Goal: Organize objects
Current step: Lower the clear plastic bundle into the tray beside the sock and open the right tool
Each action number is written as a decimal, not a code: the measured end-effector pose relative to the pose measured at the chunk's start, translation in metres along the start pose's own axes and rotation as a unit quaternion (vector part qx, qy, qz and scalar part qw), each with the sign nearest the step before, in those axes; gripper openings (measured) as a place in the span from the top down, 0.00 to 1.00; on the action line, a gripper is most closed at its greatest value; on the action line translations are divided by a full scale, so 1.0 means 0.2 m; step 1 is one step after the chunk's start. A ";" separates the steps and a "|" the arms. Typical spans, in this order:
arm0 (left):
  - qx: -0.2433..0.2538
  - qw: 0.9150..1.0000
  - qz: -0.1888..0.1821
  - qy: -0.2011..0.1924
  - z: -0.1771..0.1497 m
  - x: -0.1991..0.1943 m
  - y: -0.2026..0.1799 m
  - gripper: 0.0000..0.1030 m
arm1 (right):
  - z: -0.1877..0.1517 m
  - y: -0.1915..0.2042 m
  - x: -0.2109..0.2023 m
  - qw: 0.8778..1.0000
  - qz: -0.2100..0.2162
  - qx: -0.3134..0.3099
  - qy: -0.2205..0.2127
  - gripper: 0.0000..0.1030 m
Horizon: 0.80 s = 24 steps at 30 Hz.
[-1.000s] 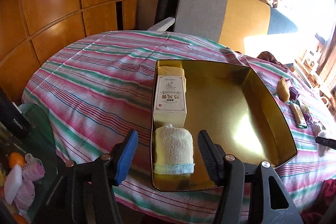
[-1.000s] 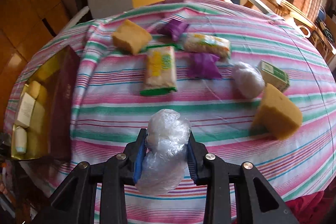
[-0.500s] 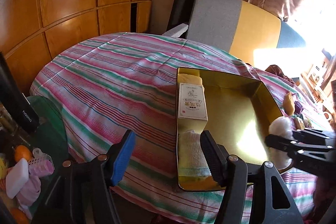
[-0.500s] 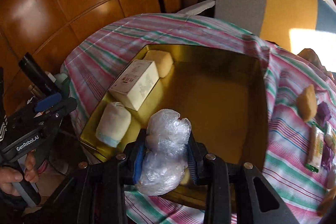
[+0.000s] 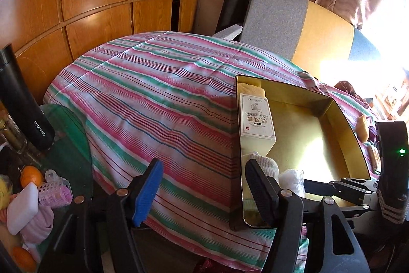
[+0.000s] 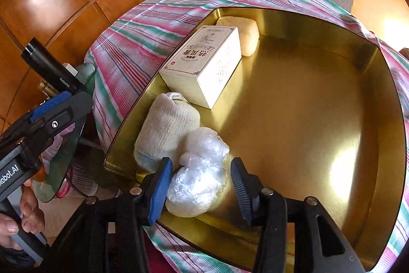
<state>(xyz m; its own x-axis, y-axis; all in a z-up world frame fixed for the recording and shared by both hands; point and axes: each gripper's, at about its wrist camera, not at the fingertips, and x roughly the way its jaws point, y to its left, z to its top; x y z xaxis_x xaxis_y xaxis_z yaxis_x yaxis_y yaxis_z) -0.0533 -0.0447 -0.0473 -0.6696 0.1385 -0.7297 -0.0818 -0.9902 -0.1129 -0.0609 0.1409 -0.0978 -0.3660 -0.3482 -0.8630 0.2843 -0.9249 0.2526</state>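
Plastic bag (image 6: pixel 199 170) on gold tray (image 6: pixel 319 119) floor, near cloth roll (image 6: pixel 166 132), white box (image 6: pixel 204 65) | right gripper (image 6: pixel 199 186) opening, bag between pads | left gripper (image 5: pixel 202 188) opening, empty

Right tool (image 6: pixel 199 186) carried the crumpled plastic-wrap bundle (image 6: pixel 199 170) from the striped desk (image 6: pixel 143 37) into the gold tin tray (image 6: pixel 332 119); bundle now rests beside the rolled white cloth (image 6: pixel 166 129). Its jaws are opening, right pad clear of the bundle. Left tool (image 5: pixel 202 191) has drifted left off the tray, jaws opening, nothing between them.

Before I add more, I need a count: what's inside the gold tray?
Four things: a sponge, a box, a cloth roll, a plastic wad. Under them stays hidden.
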 end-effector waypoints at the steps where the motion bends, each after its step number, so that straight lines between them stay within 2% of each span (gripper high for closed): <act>1: 0.001 1.000 0.000 0.000 0.00 0.00 -0.01 0.34 | -0.01 -0.01 -0.01 1.000 0.000 0.001 -0.001 0.48; 8: 0.012 1.000 0.004 -0.011 0.01 -0.04 -0.04 0.34 | -0.05 -0.02 -0.10 1.000 -0.007 0.010 -0.023 0.44; 14: 0.028 0.999 0.009 -0.028 0.03 -0.08 -0.09 0.33 | -0.06 -0.04 -0.23 0.998 -0.028 0.011 -0.060 0.43; 24: 0.058 0.998 0.002 -0.035 0.04 -0.13 -0.20 0.33 | -0.09 -0.19 -0.43 0.992 -0.060 0.042 -0.106 0.43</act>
<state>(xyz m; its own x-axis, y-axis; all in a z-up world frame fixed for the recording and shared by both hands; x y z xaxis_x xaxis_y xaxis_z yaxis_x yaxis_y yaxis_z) -0.0391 -0.0086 -0.0186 -0.7190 0.1371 -0.6813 -0.1616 -0.9865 -0.0280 -0.0252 0.2081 -0.0412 -0.5736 -0.2506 -0.7799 0.1551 -0.9681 0.1969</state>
